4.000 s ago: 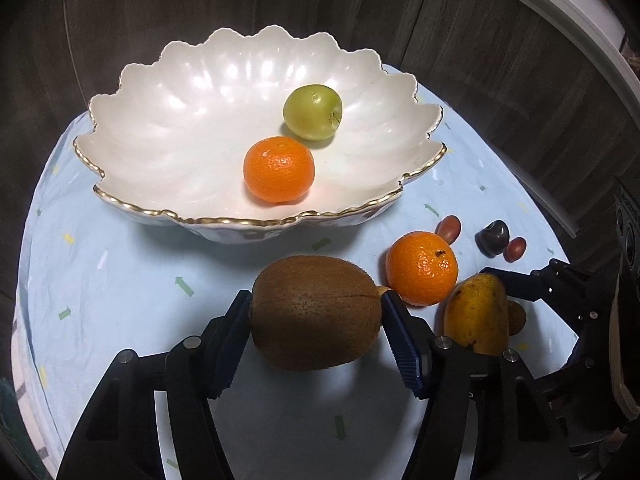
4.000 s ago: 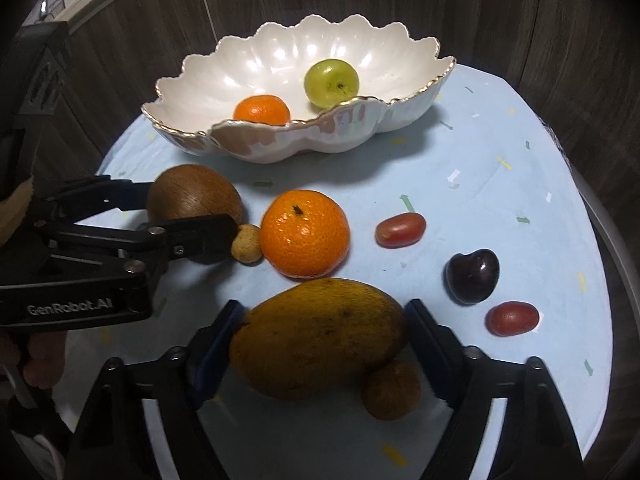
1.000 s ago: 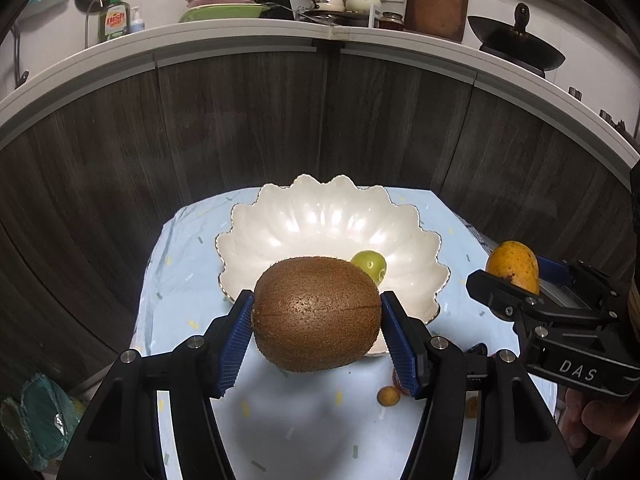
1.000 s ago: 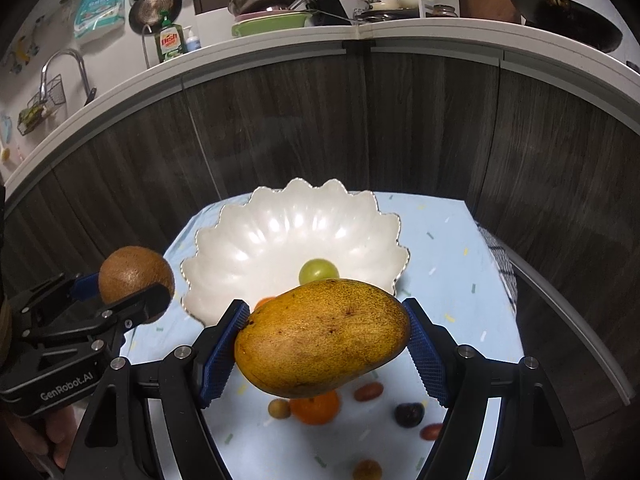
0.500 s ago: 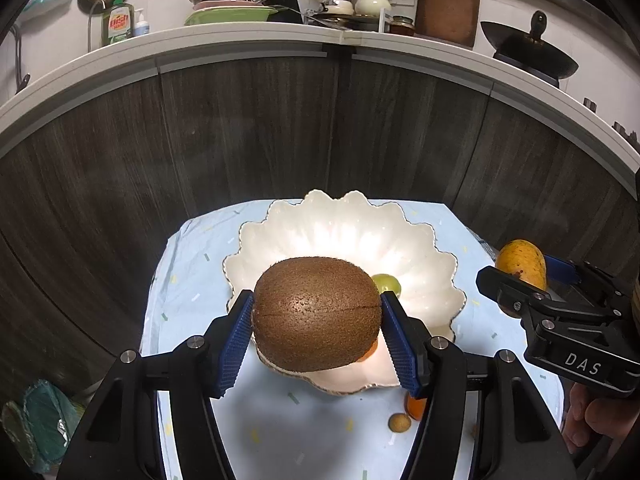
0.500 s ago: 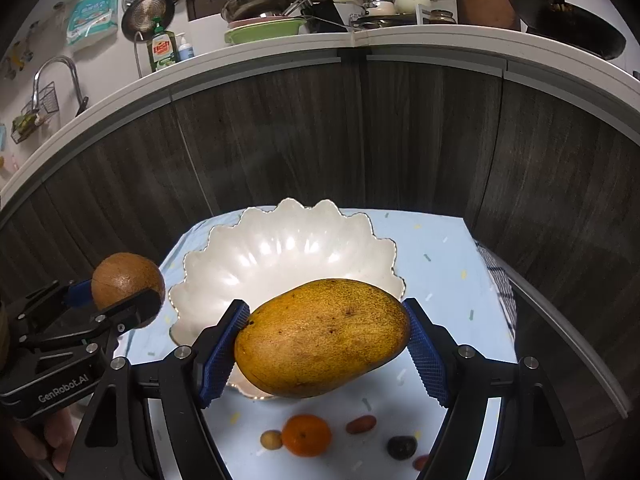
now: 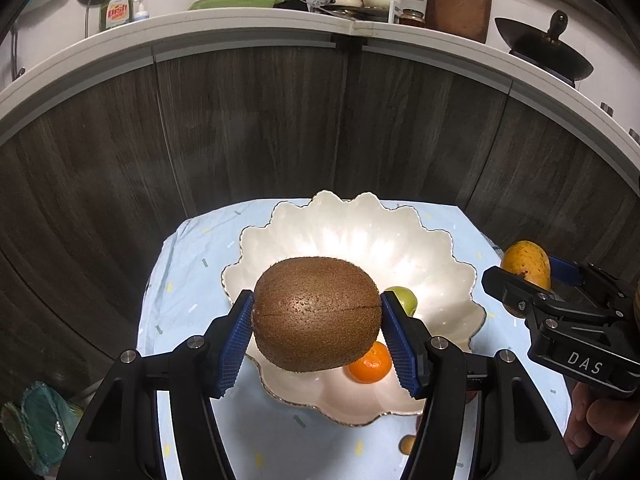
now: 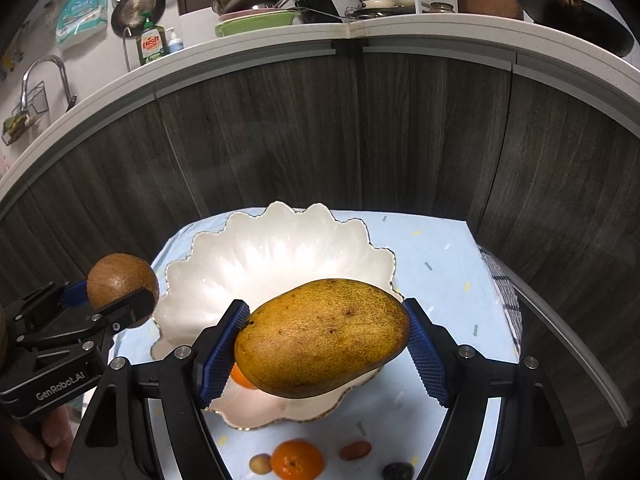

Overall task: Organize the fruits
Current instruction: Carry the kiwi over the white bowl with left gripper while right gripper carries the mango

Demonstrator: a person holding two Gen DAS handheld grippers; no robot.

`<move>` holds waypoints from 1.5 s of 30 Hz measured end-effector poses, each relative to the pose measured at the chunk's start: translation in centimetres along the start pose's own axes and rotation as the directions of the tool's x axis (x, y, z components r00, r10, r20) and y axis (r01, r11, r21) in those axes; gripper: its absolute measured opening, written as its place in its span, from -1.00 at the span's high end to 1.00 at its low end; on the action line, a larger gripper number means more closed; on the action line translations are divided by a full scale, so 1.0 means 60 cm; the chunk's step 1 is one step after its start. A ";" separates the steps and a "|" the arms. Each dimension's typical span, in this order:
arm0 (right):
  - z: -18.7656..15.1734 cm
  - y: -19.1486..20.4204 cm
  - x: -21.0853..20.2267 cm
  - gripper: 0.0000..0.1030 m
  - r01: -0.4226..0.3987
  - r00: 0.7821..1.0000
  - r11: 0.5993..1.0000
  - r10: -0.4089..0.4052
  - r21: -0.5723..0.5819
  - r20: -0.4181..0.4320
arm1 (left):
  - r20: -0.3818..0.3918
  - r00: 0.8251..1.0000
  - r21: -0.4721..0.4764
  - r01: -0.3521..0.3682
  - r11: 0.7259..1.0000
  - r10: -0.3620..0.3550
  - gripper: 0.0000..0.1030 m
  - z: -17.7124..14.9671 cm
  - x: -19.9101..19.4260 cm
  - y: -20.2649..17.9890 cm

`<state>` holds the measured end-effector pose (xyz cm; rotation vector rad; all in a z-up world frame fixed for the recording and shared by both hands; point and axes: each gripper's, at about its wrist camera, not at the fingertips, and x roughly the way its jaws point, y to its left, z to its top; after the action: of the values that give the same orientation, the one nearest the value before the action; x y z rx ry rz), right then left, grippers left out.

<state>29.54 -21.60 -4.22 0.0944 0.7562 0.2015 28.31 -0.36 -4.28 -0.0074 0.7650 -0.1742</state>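
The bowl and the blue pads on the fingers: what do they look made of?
The bowl looks like glazed ceramic or porcelain: glossy white, bright highlights, scalloped rim with a thin gold edge. The pads on the left gripper's fingers look like ribbed blue rubber or soft plastic, matte; which of the two I can't tell.

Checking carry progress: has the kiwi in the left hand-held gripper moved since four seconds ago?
Yes. The kiwi, then low on the tablecloth in front of the white bowl, is now lifted and held over the bowl's near side.
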 end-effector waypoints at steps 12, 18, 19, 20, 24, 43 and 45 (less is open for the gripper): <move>0.000 -0.006 0.040 -0.50 0.008 0.999 1.000 -0.007 0.005 -0.040 | -0.036 0.999 -0.010 0.002 1.000 -0.002 -0.19 -0.002 0.040 0.007; -0.003 -0.012 0.058 -0.50 0.014 0.998 1.000 -0.014 0.010 -0.056 | -0.059 0.998 -0.017 0.000 1.000 -0.001 -0.19 -0.007 0.059 0.009; -0.002 -0.012 0.061 -0.50 0.015 0.998 1.000 -0.015 0.010 -0.058 | -0.062 0.998 -0.017 -0.001 1.000 0.000 -0.19 -0.007 0.062 0.010; -0.003 -0.012 0.063 -0.50 0.017 0.998 1.000 -0.016 0.010 -0.060 | -0.063 0.998 -0.018 -0.003 1.000 0.001 -0.19 -0.006 0.064 0.011; -0.002 -0.011 0.072 -0.50 0.024 0.998 1.000 -0.024 0.004 -0.065 | -0.067 0.998 -0.020 -0.009 1.000 0.007 -0.19 -0.004 0.071 0.014; -0.008 -0.024 0.104 -0.50 0.027 0.992 0.999 -0.023 0.032 -0.121 | -0.123 0.992 -0.008 -0.017 1.000 0.016 -0.20 -0.013 0.104 0.012; -0.010 -0.024 0.107 -0.50 0.025 0.991 0.999 -0.020 0.035 -0.130 | -0.121 0.992 -0.006 -0.018 1.000 0.018 -0.20 -0.015 0.104 0.012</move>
<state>33.89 -21.59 -9.16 0.1077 0.8899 0.1734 32.23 -0.59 -9.25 0.0033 0.8864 -0.1557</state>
